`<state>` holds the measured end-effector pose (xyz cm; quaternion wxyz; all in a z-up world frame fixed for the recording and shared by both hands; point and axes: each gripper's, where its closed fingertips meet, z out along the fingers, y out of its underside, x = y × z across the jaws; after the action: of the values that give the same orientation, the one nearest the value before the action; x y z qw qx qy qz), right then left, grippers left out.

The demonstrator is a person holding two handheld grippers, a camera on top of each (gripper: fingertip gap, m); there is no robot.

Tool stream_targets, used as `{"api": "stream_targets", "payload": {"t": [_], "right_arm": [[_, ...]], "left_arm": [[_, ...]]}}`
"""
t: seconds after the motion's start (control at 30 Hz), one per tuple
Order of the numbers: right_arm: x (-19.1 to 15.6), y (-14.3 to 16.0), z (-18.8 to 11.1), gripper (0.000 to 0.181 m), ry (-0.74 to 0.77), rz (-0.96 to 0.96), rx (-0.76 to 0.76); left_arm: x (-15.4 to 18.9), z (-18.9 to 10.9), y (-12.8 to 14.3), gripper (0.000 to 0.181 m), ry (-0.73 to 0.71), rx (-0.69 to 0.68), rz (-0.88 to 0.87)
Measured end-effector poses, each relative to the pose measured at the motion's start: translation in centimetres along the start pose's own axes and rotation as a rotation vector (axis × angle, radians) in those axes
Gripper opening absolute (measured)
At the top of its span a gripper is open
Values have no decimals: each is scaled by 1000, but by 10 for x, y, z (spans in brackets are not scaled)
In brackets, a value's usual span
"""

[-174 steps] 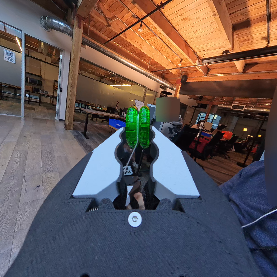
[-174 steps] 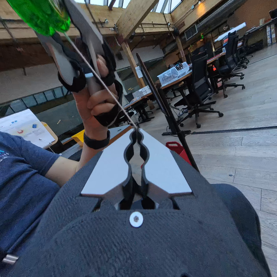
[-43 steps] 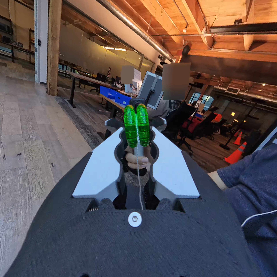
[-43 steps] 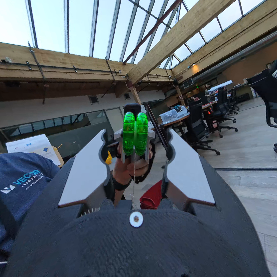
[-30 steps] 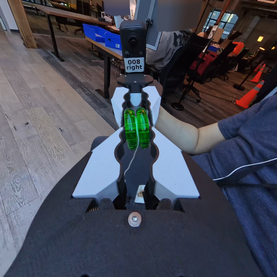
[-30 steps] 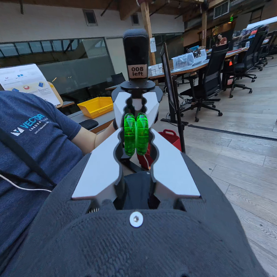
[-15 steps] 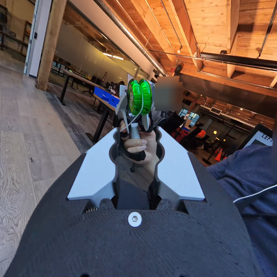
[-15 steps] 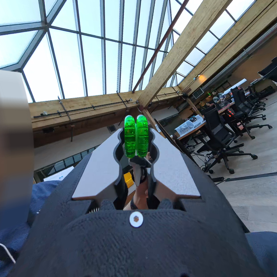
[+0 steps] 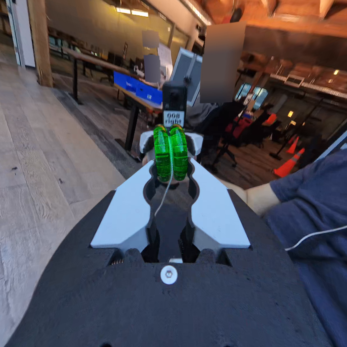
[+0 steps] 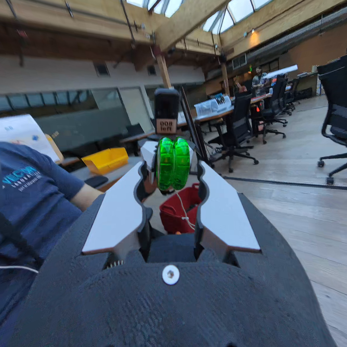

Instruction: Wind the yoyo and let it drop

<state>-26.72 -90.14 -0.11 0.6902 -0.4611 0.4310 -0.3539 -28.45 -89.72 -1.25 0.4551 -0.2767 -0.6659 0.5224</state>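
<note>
left gripper (image 9: 170, 167): gripping green yoyo (image 9: 170, 152) at 12 o'clock | right gripper (image 10: 170, 165): spread, flanking yoyo | string (image 10: 185, 212): dangling toward 5 o'clock

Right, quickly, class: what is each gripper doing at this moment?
Left gripper: closed on the green yoyo.
Right gripper: open, holding nothing.
</note>
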Motion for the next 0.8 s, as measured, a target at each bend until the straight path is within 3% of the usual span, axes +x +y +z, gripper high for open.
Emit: {"api": "stream_targets", "payload": {"t": [0.17,0.23,0.3,0.43,0.5,0.6,0.7,0.8], "right_arm": [[-10,30,-1,76,34,-269,-468],[-4,46,-1,72,92,-392,-671],[2,57,-2,50,140,-562,-841],[12,64,1,37,219,-797,-979],[15,59,1,31,264,-803,-927],[10,41,-3,30,282,-719,-724],[-2,14,-10,29,266,-574,-442],[-16,-19,-16,29,187,-363,-137]], "left_arm": [[-4,-12,34,30,-142,-469,327],[-7,-16,44,30,-193,-627,429],[-8,-16,51,30,-208,-737,489],[-15,-15,55,29,-267,-845,590],[-17,-12,49,30,-310,-798,650],[-11,-9,28,31,-353,-573,653],[-4,-20,6,39,-361,-302,505],[8,-28,-10,51,-253,-3,300]]}}
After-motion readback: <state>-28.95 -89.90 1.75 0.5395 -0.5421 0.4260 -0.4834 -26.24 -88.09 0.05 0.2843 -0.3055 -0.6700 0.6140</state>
